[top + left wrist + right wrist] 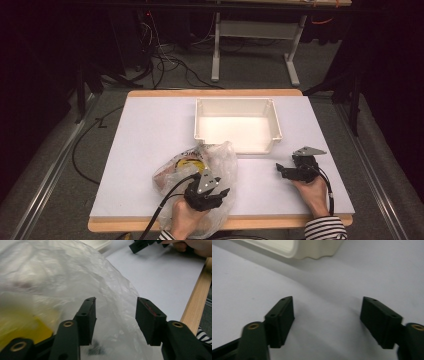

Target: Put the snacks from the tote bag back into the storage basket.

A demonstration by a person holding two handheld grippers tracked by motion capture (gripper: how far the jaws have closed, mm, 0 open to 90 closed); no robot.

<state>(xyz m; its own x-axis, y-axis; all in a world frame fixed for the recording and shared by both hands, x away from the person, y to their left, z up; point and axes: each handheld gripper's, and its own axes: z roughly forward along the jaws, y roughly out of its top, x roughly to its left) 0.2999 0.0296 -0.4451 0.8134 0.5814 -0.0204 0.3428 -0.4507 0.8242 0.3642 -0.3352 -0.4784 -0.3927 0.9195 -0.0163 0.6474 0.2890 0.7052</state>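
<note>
Fingers of the left gripper [116, 320] stand apart over the bag [212, 162], likely to take its film, while the right gripper [327, 322], fingers apart, waits empty near the bin [272, 120].

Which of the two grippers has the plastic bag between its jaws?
The left gripper: its open jaws stand over the clear plastic bag. The right gripper is open too, but over bare white table.

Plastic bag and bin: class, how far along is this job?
Nothing looks done: the bin is empty. In hand: the left claw stands open over the bag; the right claw waits open over the table. Left, probably: getting the bag's contents into the bin.
</note>
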